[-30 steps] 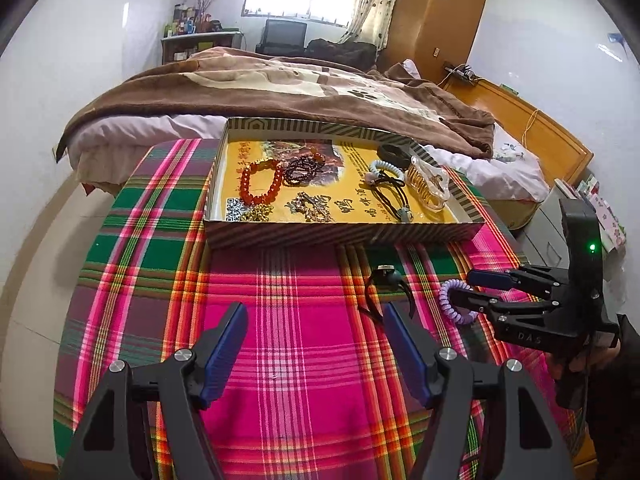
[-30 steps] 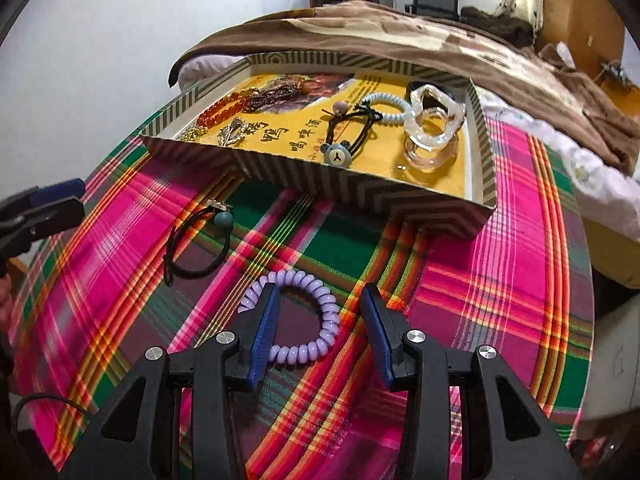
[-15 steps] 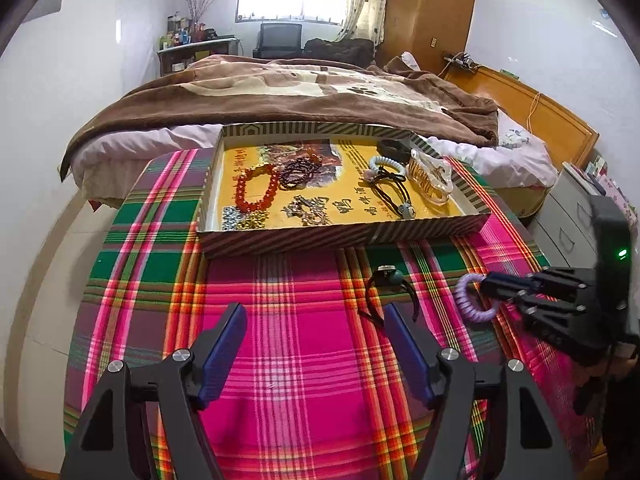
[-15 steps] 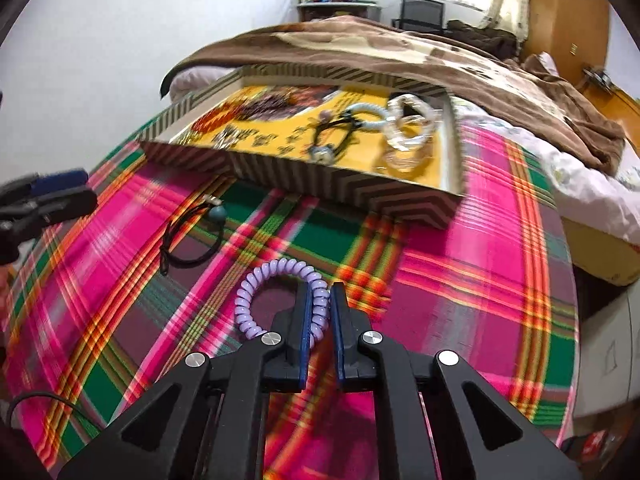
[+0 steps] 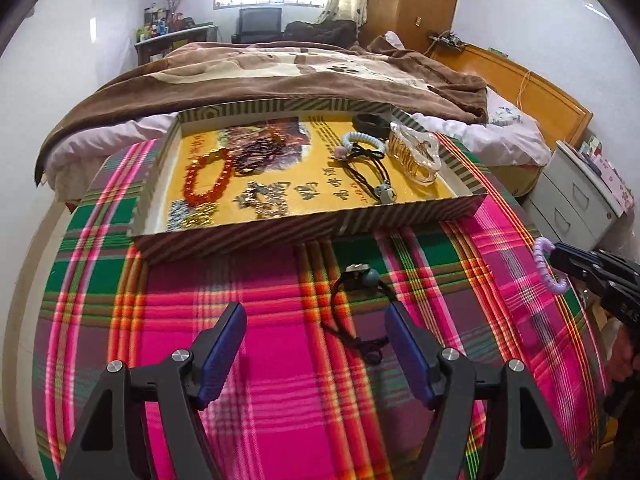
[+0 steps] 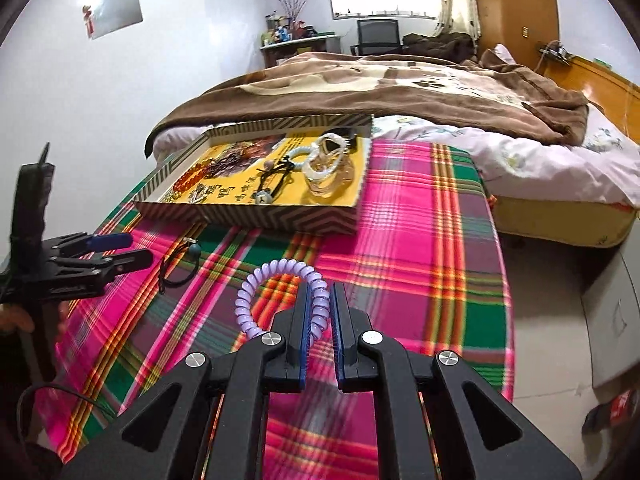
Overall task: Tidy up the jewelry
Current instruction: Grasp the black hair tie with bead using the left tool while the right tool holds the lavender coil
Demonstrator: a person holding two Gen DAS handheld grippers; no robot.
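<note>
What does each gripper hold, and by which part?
The right gripper pinches the lilac spiral plastic hair tie at one side of its loop. The left gripper holds nothing.

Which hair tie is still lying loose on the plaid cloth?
The black hair tie with the teal bead, before the left gripper; the others lie in the tray or the right gripper.

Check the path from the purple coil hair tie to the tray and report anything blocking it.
Nothing visible blocks it. The purple coil hair tie, pinched in the right gripper, hangs above bare plaid cloth; only the tray's low front wall must be cleared.
</note>
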